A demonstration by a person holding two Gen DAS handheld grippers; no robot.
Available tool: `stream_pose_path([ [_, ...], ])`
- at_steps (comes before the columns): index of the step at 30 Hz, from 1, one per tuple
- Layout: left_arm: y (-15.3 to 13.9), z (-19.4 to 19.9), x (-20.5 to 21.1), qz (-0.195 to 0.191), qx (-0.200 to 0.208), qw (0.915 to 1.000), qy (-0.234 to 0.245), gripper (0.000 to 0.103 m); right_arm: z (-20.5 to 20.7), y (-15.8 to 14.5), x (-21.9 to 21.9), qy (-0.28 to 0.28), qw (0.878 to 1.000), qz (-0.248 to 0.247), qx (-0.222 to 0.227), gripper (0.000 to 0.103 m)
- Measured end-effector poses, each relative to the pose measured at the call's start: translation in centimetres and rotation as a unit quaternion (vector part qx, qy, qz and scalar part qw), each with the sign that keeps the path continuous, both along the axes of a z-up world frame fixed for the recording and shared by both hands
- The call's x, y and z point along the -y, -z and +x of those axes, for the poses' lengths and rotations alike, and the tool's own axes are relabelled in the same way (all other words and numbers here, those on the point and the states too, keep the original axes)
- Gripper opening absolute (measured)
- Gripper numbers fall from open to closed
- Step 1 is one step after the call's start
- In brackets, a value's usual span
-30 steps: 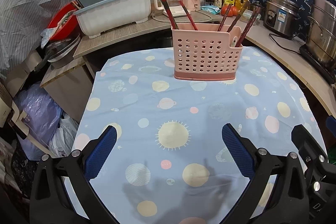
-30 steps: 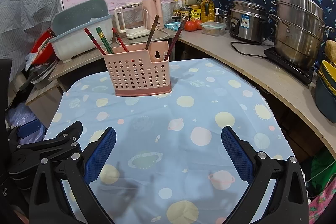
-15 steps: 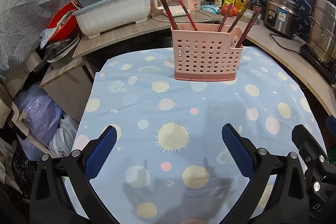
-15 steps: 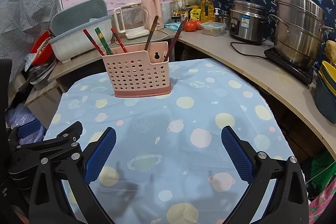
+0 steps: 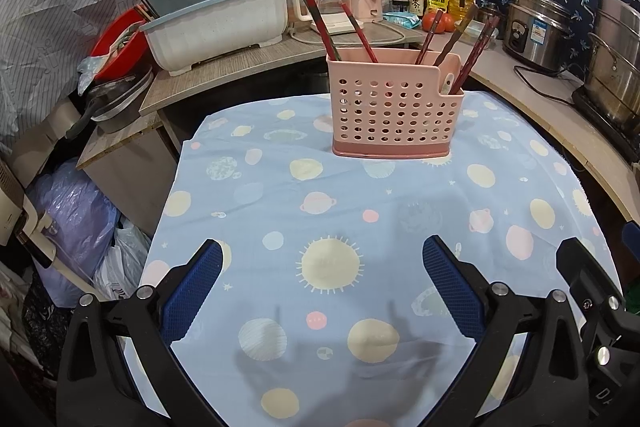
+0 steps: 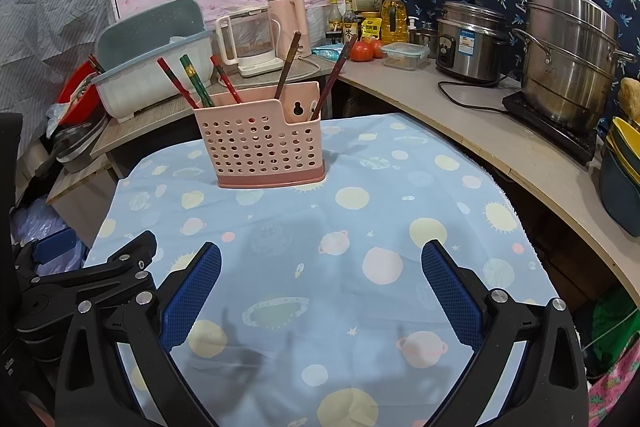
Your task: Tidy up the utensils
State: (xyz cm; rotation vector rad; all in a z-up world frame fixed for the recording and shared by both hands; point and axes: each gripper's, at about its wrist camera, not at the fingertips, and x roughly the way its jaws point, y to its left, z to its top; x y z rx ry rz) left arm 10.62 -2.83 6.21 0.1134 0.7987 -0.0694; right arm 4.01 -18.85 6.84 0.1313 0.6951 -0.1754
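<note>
A pink perforated utensil holder (image 5: 394, 107) stands at the far side of the table, which has a blue planet-print cloth (image 5: 328, 211). It also shows in the right wrist view (image 6: 262, 143). Several chopsticks (image 5: 320, 23) stick up from it: red and green ones at its left (image 6: 192, 79), dark ones at its right (image 6: 286, 65). My left gripper (image 5: 322, 283) is open and empty over the cloth's near part. My right gripper (image 6: 320, 287) is open and empty beside it, to its right.
A dish rack (image 5: 218, 19), glass jug (image 6: 248, 39) and pink kettle (image 6: 290, 23) stand on the counter behind. A rice cooker (image 6: 466, 41), a steel pot (image 6: 568, 55) on a hob and stacked bowls (image 6: 622, 171) are at the right. Bags (image 5: 76, 223) lie on the floor at the left.
Both views have shifted slightly; the holder sits a touch lower and to the left in the right wrist view. Both grippers stay open and empty.
</note>
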Motion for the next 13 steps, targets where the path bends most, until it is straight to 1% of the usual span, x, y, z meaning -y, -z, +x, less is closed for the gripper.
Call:
stream_pose_path([
  [8,-0.43,0.11,0.03,0.003,0.004,1.0,-0.004,0.096,0.26,-0.19,0.25,0.001,1.0,0.0,0.001,0.097],
  [13,-0.57,0.0,0.12,-0.002,0.002,1.0,-0.002,0.096,0.46,-0.51,0.52,0.005,1.0,0.0,0.005,0.097],
])
